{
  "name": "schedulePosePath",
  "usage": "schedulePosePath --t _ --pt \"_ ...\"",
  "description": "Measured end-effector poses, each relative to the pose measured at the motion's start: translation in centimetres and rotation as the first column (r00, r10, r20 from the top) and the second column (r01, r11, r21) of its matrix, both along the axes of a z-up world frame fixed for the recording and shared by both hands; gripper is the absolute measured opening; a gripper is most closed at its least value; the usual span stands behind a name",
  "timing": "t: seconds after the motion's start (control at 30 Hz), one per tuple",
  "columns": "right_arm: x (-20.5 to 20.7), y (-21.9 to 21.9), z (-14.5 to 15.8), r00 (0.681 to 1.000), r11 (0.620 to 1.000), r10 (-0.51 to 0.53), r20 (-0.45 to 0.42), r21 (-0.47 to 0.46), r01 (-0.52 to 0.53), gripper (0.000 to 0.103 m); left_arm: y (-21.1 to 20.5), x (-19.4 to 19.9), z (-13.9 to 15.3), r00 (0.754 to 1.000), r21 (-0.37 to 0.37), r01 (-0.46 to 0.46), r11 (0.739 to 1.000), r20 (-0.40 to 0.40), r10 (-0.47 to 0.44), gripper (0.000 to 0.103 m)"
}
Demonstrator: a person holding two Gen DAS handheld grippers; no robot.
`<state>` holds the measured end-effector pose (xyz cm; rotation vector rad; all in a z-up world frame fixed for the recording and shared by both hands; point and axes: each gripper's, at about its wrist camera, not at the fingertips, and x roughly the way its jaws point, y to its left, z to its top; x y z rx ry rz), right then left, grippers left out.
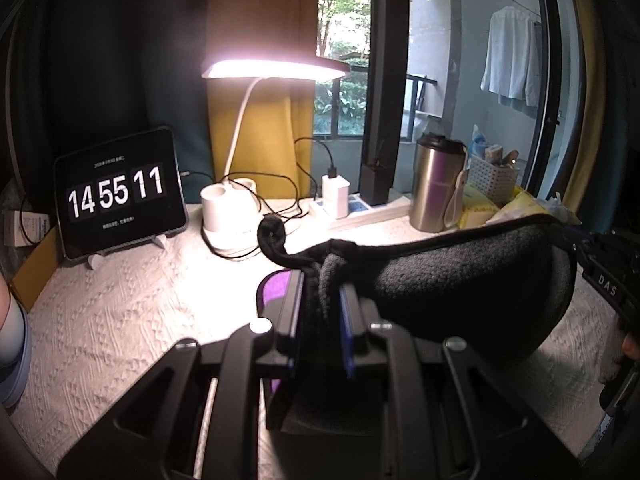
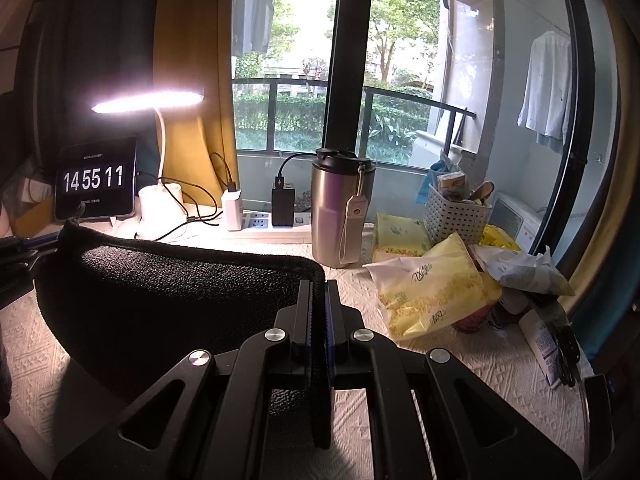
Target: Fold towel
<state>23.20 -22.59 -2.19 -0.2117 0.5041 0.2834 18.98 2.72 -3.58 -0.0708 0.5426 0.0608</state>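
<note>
Left wrist view shows the left gripper (image 1: pixel 320 300) clamped on a bunched corner of the black towel (image 1: pixel 460 280), which hangs in a sagging span above the white textured table (image 1: pixel 120 312) toward the right gripper (image 1: pixel 600 276) at the frame's edge. From the right wrist view, the right gripper (image 2: pixel 318 312) is likewise pinched shut on the towel (image 2: pixel 168 292) at the opposite end.

The step in hand looks like carrying a held edge over to make a fold. To do it well, keep both grips level and pull gently apart so the slack goes out, then lower the edge evenly. Stay clear of the steel tumbler (image 2: pixel 340 208) and the lamp cables (image 1: pixel 276 200) behind.
</note>
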Motion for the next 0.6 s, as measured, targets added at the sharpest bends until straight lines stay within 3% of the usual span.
schedulePosePath --t 0.6 --pt "4.2 0.9 -1.5 1.000 1.000 0.009 -0.024 -0.009 -0.009 0.006 1.0 4.3 -1.2 1.000 -0.001 -0.008 1.000 -0.026 0.008 0.017"
